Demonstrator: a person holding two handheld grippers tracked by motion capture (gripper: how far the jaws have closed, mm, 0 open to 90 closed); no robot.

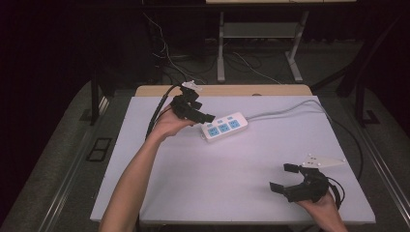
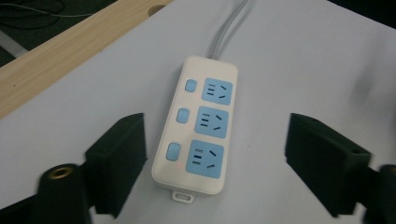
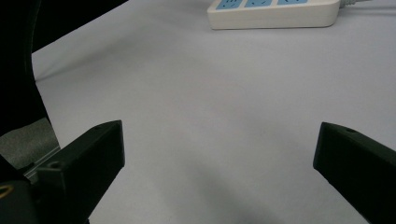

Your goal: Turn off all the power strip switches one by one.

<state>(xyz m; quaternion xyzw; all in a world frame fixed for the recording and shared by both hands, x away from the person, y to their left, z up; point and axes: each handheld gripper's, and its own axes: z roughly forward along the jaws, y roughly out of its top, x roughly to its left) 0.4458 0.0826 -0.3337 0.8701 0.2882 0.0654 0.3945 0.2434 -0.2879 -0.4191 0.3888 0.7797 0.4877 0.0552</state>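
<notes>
— Where's the power strip?
— Flat on the tabletop, far side, between my left claw's wide jaws. Right claw hangs wide, empty.
— Handling?
— Probably rigid, light, slick; I'd pinch its long sides.

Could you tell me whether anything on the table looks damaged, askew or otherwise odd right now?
Nothing stands out. The power strip lies flat and intact on the table, at a slant to its edges, nothing plugged in, its cable trailing away.
</notes>
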